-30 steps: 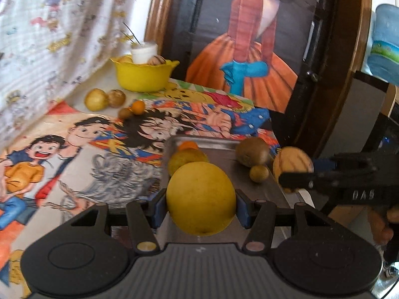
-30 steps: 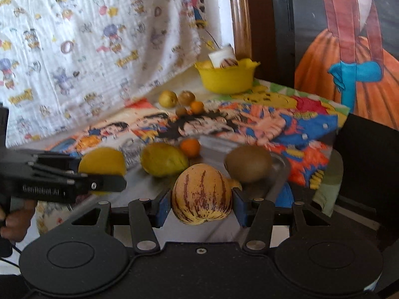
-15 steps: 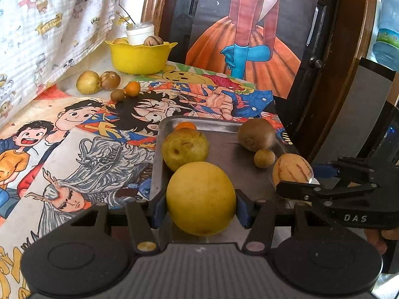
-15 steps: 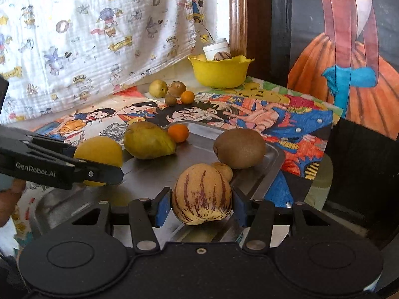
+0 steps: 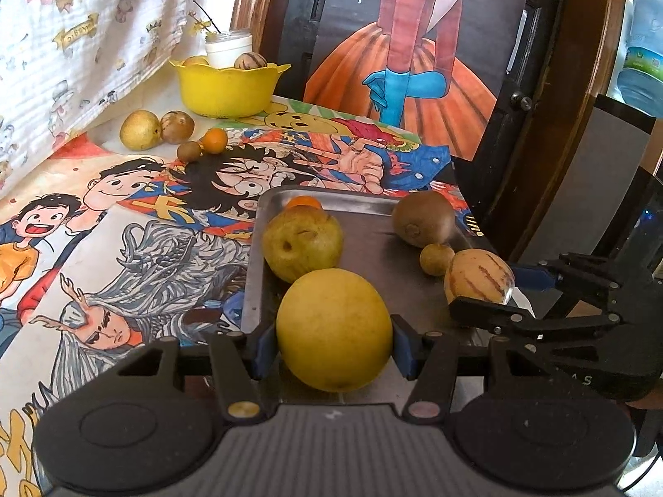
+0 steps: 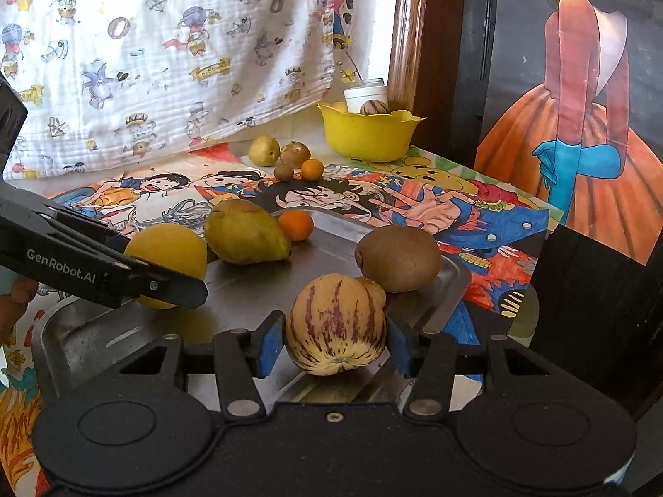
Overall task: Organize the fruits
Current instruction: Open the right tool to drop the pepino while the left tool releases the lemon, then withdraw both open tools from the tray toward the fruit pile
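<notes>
Metal tray (image 6: 451, 285) carries six fruits: one yellow round fruit (image 5: 334, 328), one green pear (image 5: 302, 243), one small orange (image 6: 295, 225), one large kiwi (image 6: 398, 257), one small brown fruit (image 5: 436, 259), one striped melon (image 6: 336, 323). Left gripper (image 5: 334, 346) clamped on the yellow round fruit at the tray's near-left edge. Right gripper (image 6: 336, 346) clamped on the striped melon at the tray's near-right edge, touching the small brown fruit. Four loose fruits (image 6: 286, 158) near the table's far edge, beside one yellow bowl (image 6: 366, 134).
</notes>
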### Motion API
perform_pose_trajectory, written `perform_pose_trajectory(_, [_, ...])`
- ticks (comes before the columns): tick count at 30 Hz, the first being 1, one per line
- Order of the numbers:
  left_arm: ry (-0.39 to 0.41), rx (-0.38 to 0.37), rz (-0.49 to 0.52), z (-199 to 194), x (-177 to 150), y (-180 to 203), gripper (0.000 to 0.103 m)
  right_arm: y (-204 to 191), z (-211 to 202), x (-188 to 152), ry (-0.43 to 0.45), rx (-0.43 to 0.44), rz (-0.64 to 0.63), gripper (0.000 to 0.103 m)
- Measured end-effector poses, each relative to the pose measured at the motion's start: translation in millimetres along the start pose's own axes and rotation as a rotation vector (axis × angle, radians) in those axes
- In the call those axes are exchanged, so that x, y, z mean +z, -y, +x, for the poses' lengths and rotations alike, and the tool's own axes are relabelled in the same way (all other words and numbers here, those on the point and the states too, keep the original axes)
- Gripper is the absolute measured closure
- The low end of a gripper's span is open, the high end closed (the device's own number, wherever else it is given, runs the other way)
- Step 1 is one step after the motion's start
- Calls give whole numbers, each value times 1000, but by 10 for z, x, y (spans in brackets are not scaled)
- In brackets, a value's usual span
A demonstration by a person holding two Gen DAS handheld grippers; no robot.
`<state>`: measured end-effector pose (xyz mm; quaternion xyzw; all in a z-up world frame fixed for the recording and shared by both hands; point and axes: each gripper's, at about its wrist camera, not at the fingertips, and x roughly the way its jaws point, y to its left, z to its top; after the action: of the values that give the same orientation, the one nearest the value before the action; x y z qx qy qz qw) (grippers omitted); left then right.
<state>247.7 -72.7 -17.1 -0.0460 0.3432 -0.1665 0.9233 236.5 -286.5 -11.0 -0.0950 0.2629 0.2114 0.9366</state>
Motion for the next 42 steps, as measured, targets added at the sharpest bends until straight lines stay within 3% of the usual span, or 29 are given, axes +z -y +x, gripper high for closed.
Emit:
perform_pose_trajectory(9, [-19,-9,-16,-31,-44,7,43,27,-159,-67,15,-18,24,47])
perform_pose_trajectory(18, [56,21,-41,-357,-144,43,29,-71,-509,-135,50,-24,60,32])
perform_pose_trajectory(24, [116,66,-93,-709,-249,14,12,-157,-829,-141,91,-21,124,18])
perform_pose_trajectory(26, [138,81,-108,-835,-303,11,1,-215,-923,-155,93,-18,140,14])
perform_pose_trajectory(30, [163,121,-114,-1047,-442,29,1,-349,-1092,-199,80,1,170,1])
perform_pose_trajectory(42, [139,203,-108,-1479,-880,66,0,-798,-1313,-455,-48,29,279,1])
